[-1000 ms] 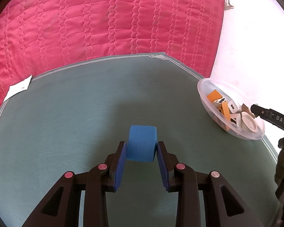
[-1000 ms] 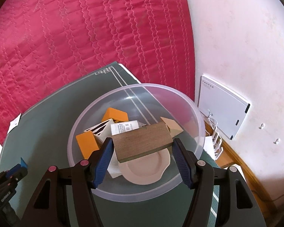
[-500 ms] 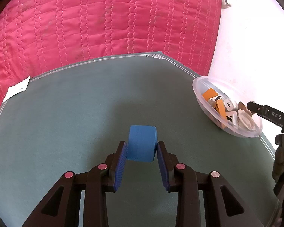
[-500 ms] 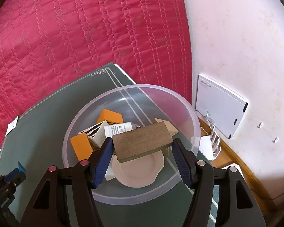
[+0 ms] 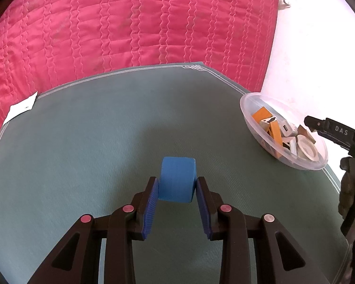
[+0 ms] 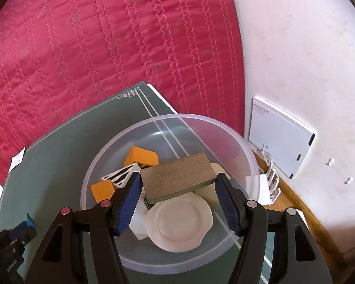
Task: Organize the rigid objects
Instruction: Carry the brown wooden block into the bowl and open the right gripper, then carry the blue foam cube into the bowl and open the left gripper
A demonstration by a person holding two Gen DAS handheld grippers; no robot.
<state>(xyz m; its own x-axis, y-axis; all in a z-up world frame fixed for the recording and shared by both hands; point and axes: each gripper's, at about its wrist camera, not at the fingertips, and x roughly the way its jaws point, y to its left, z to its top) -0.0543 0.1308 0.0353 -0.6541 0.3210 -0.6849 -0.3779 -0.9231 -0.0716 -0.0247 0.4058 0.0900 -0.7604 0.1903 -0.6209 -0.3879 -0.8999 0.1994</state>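
Your left gripper (image 5: 177, 189) is clenched on one blue block (image 5: 177, 181), its pads pressed to both sides, over the middle of the green mat (image 5: 87, 146). Your right gripper (image 6: 177, 189) grasps one grey-brown wooden slab (image 6: 177, 177) above the clear plastic bowl (image 6: 239, 146), which sits at the mat's far right corner. In the bowl lie two orange blocks (image 6: 142, 156), one black-and-white striped piece (image 6: 119, 174) and one white dish (image 6: 178, 222). From the left view, the right gripper's side reads "DAS" (image 5: 341, 130). A paper slip (image 5: 20, 108) with unreadable print lies at the mat's far left edge.
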